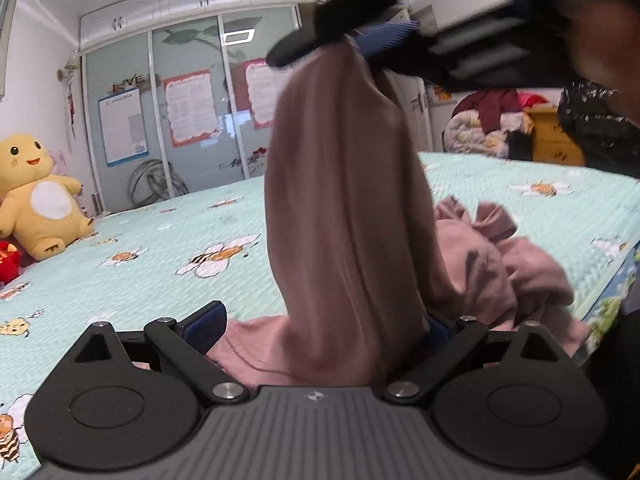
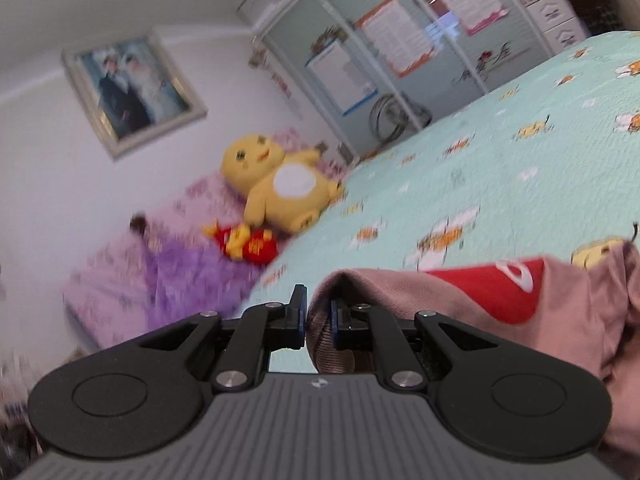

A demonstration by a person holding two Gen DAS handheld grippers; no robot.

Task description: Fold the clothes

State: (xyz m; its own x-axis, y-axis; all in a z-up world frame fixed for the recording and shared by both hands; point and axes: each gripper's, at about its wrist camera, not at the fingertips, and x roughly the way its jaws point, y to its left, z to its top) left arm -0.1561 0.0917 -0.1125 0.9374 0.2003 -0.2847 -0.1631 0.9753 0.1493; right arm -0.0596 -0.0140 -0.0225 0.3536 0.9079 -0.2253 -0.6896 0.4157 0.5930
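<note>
A dusty pink sweatshirt [image 1: 344,208] hangs in a long, stretched column above the bed [image 1: 140,280]; its lower part lies bunched in soft folds on the mint bedspread printed with bees and flowers. The right wrist view shows a red patch with white marking on the fabric. The right gripper [image 1: 344,46] holds the cloth aloft, its fingers clenched on the top edge; in its own view a ribbed hem is pinched between the blue pads [image 2: 334,320]. The left gripper [image 1: 320,328] sits low at the near edge of the bed with its fingers spread wide, the sweatshirt draped between them and covering the right pad, so nothing is pinched there.

A yellow plush toy [image 1: 36,196] sits at the head of the bed beside a small red toy [image 2: 248,244]. Behind stands a wardrobe [image 1: 180,112] with sliding glass doors carrying posters. A heap of clothes [image 1: 488,124] is piled at the far side, next to a yellow cabinet [image 1: 556,136]. A framed photograph [image 2: 132,92] hangs on the wall. The hanging cloth blocks the middle of the left wrist view.
</note>
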